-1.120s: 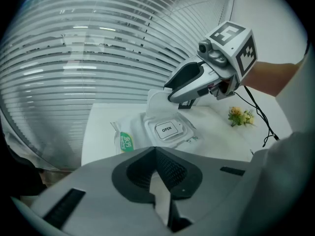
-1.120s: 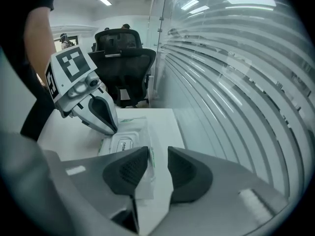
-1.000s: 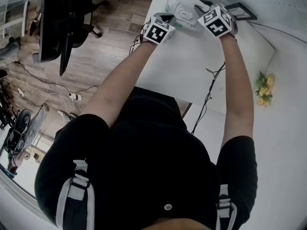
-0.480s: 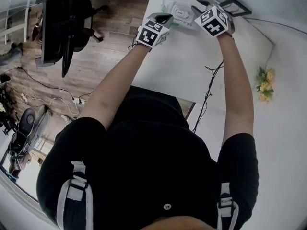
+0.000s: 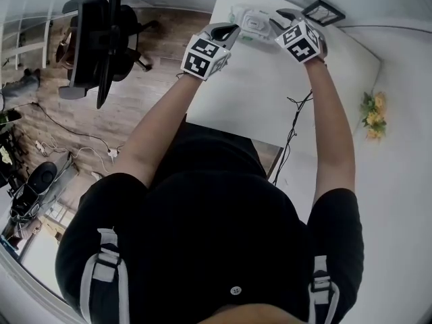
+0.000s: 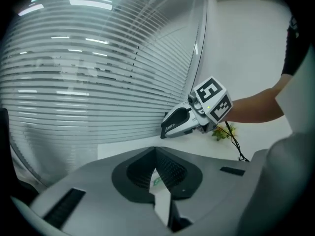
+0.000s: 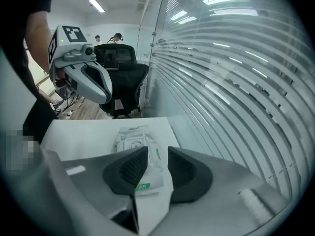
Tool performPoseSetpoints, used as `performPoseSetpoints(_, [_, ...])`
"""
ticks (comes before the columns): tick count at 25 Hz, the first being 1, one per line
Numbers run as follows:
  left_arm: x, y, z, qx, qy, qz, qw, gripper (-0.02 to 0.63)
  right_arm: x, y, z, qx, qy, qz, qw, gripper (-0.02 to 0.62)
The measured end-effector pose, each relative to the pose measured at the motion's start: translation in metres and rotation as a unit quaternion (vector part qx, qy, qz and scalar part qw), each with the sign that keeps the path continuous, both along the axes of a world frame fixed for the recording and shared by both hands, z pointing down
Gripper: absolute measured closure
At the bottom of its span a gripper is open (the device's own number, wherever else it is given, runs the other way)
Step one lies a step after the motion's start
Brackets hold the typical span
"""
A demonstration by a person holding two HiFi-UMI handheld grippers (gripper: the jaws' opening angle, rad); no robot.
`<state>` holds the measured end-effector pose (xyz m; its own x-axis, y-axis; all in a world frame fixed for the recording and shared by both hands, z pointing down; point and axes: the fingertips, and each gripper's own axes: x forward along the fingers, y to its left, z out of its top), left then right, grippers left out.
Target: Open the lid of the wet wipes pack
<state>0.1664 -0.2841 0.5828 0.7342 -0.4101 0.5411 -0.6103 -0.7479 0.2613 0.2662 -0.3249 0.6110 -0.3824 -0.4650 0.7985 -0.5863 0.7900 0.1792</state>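
Chair (image 5: 101,39) on wood floor at far left, off the bench (image 5: 250,93).

Left hand-held gripper (image 6: 155,149): jaws drawn together, ribbed dark pads meeting at the tips. A sliver of white with green print showed in the slit behind the tips; could not tell whether it was pinched. In the head view its tips sat just beside the pack's left end.

Pack (image 5: 253,20): lay flat at the far end of the white bench, between the two grippers. Long axis ran left to right in the head view, one end toward each gripper. Soft white film, crinkled, with green print along the edges and a green label at the right end. Lid (image 7: 132,144): rounded rectangular flap, centred on the top face, lying flat.

Right hand-held gripper (image 7: 157,150): jaws apart, the pack's right end showing between the pads. The left pad (image 7: 129,168) covered part of the film. Contact not clear.

Dark square frame (image 5: 322,11) just beyond the right gripper. Yellow flowers (image 5: 372,117) well to the right, off the bench.
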Motion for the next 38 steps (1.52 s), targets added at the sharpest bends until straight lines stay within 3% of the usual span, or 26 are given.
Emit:
performPoseSetpoints(6, [-0.014, 0.023, -0.047, 0.038, 0.019, 0.012, 0.999, 0.598, -0.008, 0.029, -0.052, 0.042, -0.043, 0.028, 0.998, 0.459])
performPoseSetpoints(10, [-0.027, 0.037, -0.079, 0.063, 0.035, 0.012, 0.9973, 0.598, -0.018, 0.054, -0.1, 0.082, -0.105, 0.061, 0.989, 0.459])
performPoseSetpoints(22, [-0.046, 0.087, -0.185, 0.137, 0.107, 0.033, 0.9842, 0.598, -0.047, 0.143, -0.235, 0.184, -0.31, 0.126, 0.924, 0.511])
performPoseSetpoints(29, [-0.041, 0.107, -0.231, 0.166, 0.153, 0.046, 0.9731, 0.598, -0.063, 0.174, -0.276, 0.237, -0.339, 0.121, 0.902, 0.584])
performPoseSetpoints(38, [-0.039, 0.118, -0.251, 0.183, 0.161, 0.061, 0.9678, 0.598, -0.067, 0.181, -0.301, 0.26, -0.343, 0.119, 0.895, 0.586])
